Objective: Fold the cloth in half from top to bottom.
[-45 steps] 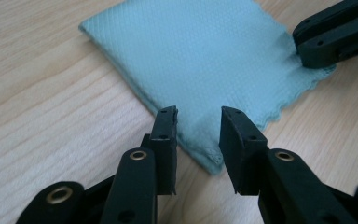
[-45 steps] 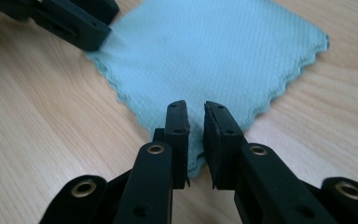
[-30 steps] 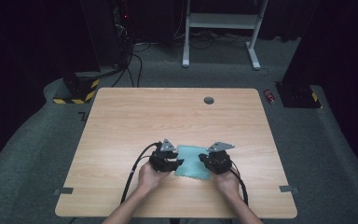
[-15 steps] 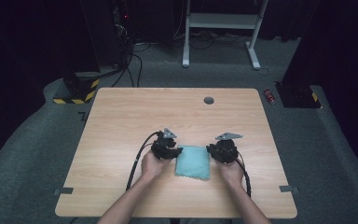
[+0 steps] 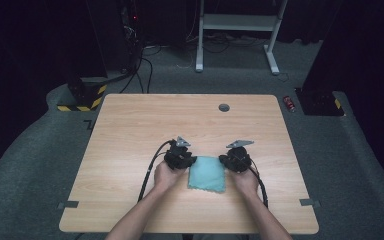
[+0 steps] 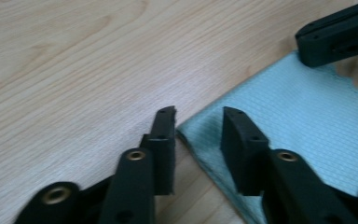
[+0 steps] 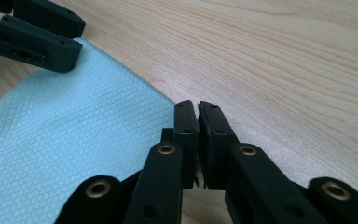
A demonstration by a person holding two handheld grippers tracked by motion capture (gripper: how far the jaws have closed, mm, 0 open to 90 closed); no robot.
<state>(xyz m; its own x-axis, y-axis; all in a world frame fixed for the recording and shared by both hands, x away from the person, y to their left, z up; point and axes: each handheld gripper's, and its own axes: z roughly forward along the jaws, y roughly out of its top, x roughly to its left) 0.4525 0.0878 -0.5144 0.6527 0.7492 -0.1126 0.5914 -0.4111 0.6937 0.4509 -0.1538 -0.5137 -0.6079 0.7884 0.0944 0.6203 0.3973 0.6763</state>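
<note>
Left tongs [image 6: 198, 116] closing astride the cloth [image 5: 207, 173] corner, right tongs [image 7: 197, 109] pressed together at its opposite corner; both should pinch equally before lifting.

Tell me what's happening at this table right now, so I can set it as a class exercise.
A person works a light blue cloth lying flat on the wooden table, with tongs in each hand. The left tongs stand at one corner of the cloth, its edge between the jaws, which have just been closing but still show a gap. The right tongs are at the opposite corner, jaws together; a sliver of cloth edge seems pinched between them.
</note>
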